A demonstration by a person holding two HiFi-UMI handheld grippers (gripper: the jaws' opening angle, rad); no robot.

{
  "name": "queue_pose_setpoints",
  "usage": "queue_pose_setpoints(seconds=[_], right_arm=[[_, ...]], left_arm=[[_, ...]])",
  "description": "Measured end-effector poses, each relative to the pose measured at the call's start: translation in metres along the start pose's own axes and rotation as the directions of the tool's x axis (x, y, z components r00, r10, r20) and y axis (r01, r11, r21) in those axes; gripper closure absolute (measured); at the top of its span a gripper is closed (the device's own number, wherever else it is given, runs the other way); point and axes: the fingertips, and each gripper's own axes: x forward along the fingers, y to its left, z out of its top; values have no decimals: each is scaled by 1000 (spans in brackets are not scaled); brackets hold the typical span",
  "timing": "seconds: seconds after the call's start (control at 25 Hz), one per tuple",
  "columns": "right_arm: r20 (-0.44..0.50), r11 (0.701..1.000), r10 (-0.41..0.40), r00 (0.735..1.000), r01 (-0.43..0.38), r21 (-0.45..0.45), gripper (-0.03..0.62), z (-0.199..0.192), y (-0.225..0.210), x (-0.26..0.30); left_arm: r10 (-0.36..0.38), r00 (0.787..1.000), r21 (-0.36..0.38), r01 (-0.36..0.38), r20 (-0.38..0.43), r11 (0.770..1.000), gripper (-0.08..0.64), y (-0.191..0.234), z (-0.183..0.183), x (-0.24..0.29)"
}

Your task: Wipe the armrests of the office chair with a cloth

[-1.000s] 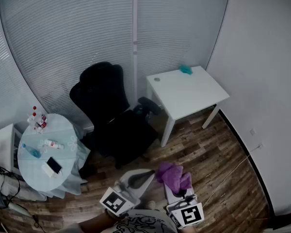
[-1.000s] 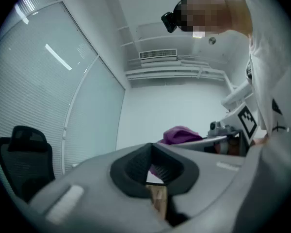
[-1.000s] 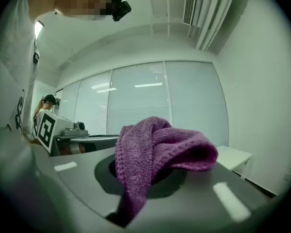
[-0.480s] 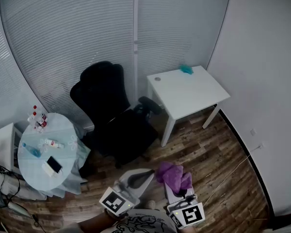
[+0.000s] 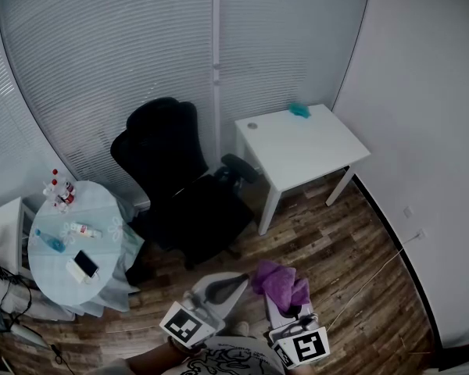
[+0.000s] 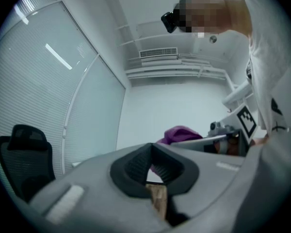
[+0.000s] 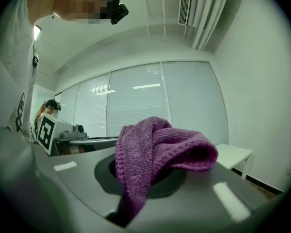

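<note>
Purple cloth [image 7: 160,147] hangs clamped in the right gripper [image 7: 146,181].

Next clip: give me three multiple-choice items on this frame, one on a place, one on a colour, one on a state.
1. The office chair stands:
A) between the round table and the white table
B) behind the person
C) on top of a table

2. The cloth is:
A) white
B) purple
C) yellow

3. The right gripper is:
A) open and empty
B) shut on the cloth
C) resting on an armrest

Answers: 1 A, the head view shows a table on each side of it; 2 B, purple in every view; 3 B, the right gripper view shows the cloth pinched between the jaws.
</note>
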Motion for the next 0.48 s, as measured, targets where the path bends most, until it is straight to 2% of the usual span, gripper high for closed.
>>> queue_pose_setpoints(seconds=[0.48], right_arm=[[-11, 1000, 23, 1000, -23, 10, 561, -9, -42, -24]], left_arm=[[25, 1000, -7, -25, -8, 1000, 558, -23, -16, 38]])
